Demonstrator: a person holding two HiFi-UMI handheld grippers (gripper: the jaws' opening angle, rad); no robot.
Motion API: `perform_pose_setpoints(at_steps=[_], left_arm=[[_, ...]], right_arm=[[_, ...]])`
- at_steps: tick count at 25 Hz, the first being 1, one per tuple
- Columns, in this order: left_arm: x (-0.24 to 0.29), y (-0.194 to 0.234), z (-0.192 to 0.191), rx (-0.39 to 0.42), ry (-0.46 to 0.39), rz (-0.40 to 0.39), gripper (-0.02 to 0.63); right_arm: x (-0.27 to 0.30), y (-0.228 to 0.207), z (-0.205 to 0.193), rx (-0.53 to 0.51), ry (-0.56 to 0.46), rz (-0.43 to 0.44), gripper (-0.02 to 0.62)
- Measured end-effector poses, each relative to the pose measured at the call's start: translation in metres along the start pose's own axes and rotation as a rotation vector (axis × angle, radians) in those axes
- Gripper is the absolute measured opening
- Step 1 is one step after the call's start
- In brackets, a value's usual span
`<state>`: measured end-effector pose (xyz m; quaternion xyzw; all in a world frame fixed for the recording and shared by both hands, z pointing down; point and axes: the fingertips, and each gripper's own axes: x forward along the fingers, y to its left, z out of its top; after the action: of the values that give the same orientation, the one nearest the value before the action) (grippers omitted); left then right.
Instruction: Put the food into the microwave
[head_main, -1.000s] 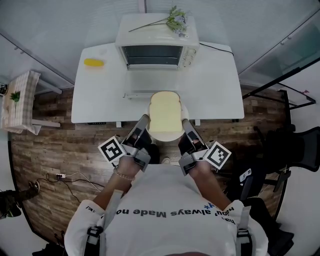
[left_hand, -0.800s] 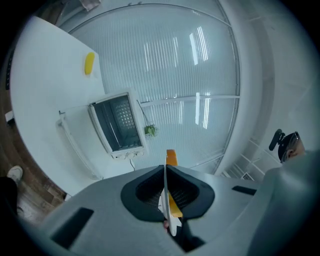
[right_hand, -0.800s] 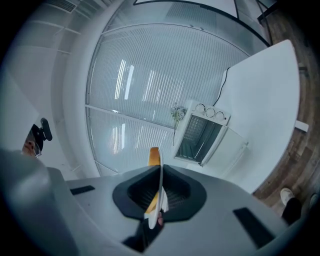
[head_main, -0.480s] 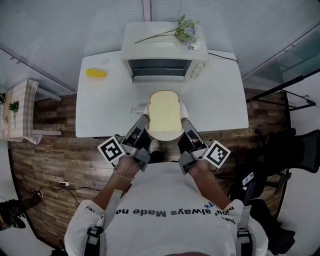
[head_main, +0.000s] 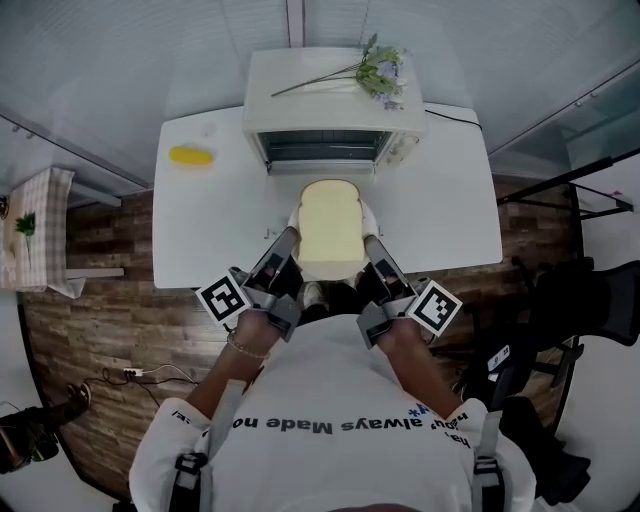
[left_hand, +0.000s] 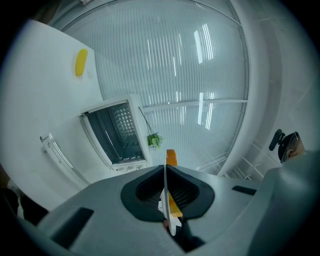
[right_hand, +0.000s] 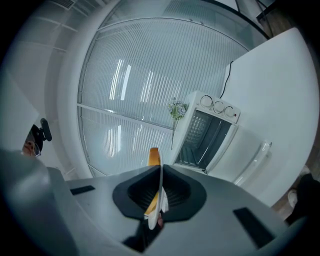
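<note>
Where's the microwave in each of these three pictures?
Head view: microwave at top centre.
Left gripper view: microwave left of centre.
Right gripper view: microwave right of centre.
Shared landmark: flowers on top of it.

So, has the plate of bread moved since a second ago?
Yes. The plate has moved toward the microwave; the gap to its open front has shrunk.
</note>
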<state>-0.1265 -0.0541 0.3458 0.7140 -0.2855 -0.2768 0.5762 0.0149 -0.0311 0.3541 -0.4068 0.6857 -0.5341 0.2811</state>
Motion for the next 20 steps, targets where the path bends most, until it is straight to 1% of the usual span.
perform_pose_setpoints(at_steps=[8, 20], left_arm=[[0.031, 0.004, 0.013, 0.005, -0.006, -0.001, 0.018], [0.097, 0.008, 0.015, 0.011, -0.029, 0.011, 0.018]], right_arm=[[0.021, -0.006, 0.025, 0.008, 0.001, 0.001, 0.021], [0.045, -0.022, 0.088, 0.013, 0.021, 0.016, 0.021]])
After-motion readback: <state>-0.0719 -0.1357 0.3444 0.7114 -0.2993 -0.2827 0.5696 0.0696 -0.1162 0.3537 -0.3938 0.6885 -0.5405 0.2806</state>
